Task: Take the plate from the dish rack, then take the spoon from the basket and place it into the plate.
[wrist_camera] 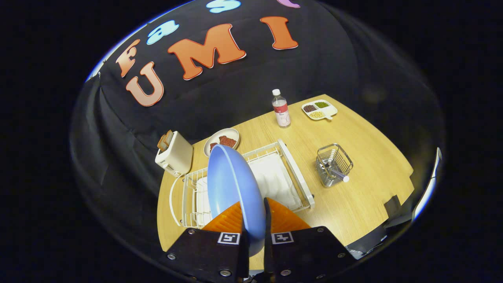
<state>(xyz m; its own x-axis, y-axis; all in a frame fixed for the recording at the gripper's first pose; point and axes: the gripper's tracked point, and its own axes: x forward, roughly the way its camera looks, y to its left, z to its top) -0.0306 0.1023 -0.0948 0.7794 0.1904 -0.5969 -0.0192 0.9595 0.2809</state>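
Note:
The blue plate (232, 184) stands on edge between my two orange fingers (224, 222), held up above the white dish rack (298, 177). My gripper (253, 220) is shut on the plate's lower rim, one finger pressing each face. The plate hides the middle of the rack behind it. Beyond the rack, to its right, stands a wire basket (334, 163) on the wooden table (369, 196), and the spoon (338, 175) leans in it with its pale handle tip sticking out over the basket's near rim.
A cream toaster (175, 157) with bread stands beyond the rack's left end. A small plate with brown food (223, 140), a water bottle (281, 109) and a divided dish of beans (319, 109) sit toward the table's far side.

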